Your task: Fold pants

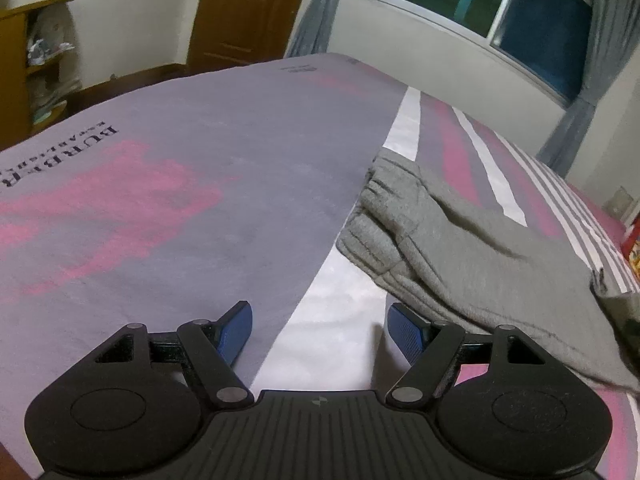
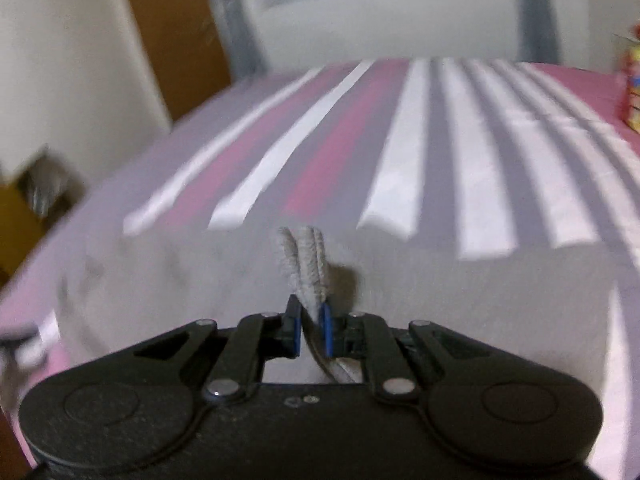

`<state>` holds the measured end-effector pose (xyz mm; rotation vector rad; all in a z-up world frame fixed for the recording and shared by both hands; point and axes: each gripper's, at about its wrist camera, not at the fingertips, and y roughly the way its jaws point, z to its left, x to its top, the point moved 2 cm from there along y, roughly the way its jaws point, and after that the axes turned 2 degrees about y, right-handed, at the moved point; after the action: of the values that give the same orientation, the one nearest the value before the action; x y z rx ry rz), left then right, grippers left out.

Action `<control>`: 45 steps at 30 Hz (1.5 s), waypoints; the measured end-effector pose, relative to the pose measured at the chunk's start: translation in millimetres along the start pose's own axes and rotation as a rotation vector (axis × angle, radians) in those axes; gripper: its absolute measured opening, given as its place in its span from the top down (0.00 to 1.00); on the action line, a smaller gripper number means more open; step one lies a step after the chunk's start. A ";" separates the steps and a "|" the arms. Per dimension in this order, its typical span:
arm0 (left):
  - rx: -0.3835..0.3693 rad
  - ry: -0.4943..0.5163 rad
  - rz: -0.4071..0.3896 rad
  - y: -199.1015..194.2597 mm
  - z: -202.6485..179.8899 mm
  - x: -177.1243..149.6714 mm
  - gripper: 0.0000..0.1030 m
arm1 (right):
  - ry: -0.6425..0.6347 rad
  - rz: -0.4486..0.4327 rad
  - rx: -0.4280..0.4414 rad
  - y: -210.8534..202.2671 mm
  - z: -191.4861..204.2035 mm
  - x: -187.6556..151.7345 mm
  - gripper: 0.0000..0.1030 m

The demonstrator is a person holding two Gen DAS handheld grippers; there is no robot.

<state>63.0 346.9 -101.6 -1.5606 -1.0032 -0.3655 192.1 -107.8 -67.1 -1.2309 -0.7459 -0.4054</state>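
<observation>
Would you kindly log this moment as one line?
left hand-held gripper: open, empty | right hand-held gripper: shut on grey pants | bed: pants partly lying

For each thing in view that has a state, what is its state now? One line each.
Left gripper: jaws open, nothing between them.
Right gripper: jaws shut on the pants.
Grey pants: lying on the bed, partly folded, cuffs stacked.
Door: closed.
Curtains: drawn aside.
</observation>
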 end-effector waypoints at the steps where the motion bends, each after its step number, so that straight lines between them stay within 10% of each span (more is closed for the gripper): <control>1: -0.006 0.006 0.000 -1.5 1.0 -0.2 0.27 | -0.024 0.008 -0.014 6.0 4.9 -4.4 0.89; 15: -0.048 -0.014 -0.018 -19.7 15.8 -15.2 0.27 | -0.204 -0.037 -0.165 9.4 46.1 -35.0 0.73; 28: -0.043 -0.018 -0.019 -22.8 17.6 -19.8 0.27 | -0.532 -0.065 -0.062 -26.8 83.7 -64.2 0.85; 40: -0.018 -0.011 0.000 -24.3 12.2 -19.9 0.27 | -0.459 -0.087 0.019 -19.6 93.2 -77.6 0.65; 45: -0.043 -0.011 -0.007 -31.5 -0.8 -16.9 0.27 | -0.409 -0.163 0.072 -41.8 99.4 -69.4 0.74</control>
<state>29.5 337.7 -93.0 -1.5992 -1.0157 -0.3858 87.2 -34.1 -72.6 -1.2026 -1.2058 -0.2574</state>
